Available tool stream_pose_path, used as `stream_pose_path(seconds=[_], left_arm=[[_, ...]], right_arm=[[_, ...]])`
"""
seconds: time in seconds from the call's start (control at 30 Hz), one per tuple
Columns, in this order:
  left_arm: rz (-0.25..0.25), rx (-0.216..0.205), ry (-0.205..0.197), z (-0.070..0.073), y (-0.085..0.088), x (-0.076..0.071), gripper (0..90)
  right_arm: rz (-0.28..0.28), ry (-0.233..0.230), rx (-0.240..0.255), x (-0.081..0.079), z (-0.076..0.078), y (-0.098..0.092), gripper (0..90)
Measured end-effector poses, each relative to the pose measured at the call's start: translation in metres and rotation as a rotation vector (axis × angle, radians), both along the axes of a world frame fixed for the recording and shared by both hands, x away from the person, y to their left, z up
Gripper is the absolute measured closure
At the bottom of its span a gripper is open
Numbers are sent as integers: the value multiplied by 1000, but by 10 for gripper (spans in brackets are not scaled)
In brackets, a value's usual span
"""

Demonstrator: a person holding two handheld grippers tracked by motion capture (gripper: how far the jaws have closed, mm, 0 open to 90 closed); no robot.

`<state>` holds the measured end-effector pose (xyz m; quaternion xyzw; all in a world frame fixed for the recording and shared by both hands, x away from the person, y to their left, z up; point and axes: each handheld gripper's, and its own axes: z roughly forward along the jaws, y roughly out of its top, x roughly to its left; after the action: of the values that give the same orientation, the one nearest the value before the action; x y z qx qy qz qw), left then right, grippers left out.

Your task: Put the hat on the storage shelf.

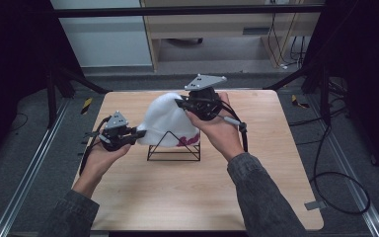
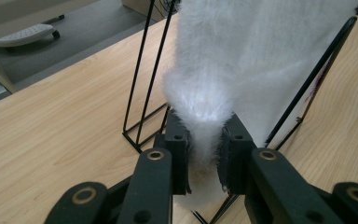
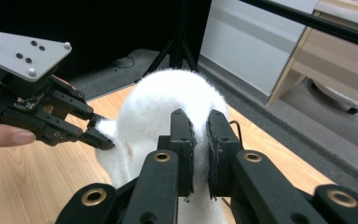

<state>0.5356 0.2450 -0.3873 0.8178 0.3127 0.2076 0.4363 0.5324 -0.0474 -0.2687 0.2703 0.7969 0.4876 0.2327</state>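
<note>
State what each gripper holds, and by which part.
Both hold the white fuzzy hat: left gripper pinches its edge, right gripper a fold near its top.

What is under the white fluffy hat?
Under the white fluffy hat stands a black wire stand on the wooden table. The stand's top is covered by the hat.

A lab or recording bay: black curtains [image 1: 10, 74] hang on both sides, metal rails [image 1: 27, 177] run along the grey floor [image 1: 355, 143], cables [image 1: 338, 190] lie loose there, and a lone wooden surface [image 1: 187, 192] stands under a dark frame [image 1: 187, 11].
</note>
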Motion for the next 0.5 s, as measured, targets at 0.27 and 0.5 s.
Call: stream_pose_path(seconds=[0.27,0.5], left_arm=[[-1,4,16,-10,0,-1,764],[-3,6,31,-18,0,-1,767]], right_arm=[[0,29,-9,-1,-14,-3,831],[5,50,-13,-2,-20,0,830]])
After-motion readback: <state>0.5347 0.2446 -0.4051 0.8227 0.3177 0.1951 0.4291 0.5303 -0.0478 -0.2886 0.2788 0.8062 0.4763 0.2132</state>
